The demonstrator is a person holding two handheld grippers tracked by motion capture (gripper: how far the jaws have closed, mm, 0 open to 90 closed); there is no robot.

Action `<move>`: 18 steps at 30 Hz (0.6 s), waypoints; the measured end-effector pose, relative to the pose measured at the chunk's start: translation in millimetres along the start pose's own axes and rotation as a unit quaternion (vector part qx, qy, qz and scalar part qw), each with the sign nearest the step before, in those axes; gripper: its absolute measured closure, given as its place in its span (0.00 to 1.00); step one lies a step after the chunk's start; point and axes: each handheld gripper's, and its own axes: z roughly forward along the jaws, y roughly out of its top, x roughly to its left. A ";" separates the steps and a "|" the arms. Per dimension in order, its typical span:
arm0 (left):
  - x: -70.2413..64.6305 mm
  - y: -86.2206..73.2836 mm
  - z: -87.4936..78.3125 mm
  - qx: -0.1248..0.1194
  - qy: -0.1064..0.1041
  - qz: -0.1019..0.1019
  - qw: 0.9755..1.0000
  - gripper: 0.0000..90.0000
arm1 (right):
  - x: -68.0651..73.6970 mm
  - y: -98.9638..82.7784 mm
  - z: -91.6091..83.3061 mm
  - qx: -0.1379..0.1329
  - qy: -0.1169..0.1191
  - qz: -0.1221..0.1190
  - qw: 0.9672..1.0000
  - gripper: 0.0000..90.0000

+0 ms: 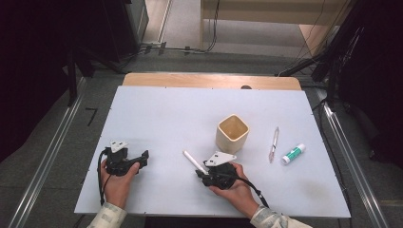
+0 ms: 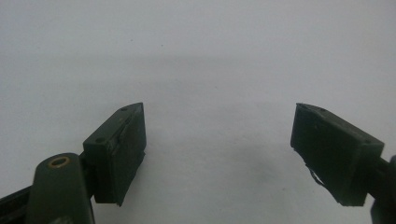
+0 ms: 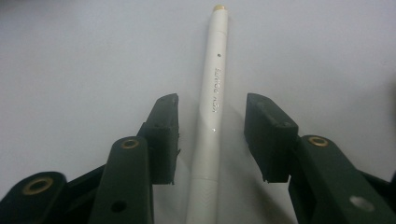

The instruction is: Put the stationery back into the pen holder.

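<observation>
Right gripper view: fingers [image 3: 164, 135] straddle white pen [image 3: 212, 121].

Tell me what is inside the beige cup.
The cup stands open; its inner wall looks bare. Its near wall covers the bottom, so anything lying low inside cannot be seen.

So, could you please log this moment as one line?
right gripper: open around white pen, no contact | left gripper: open, idle | cup: upright, apart
</observation>
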 end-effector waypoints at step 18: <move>-0.4 -0.3 0.9 0.001 -0.002 -0.002 1.000 0.21 | -0.1 -0.1 0.0 0.000 -0.016 0.004 1.000 0.80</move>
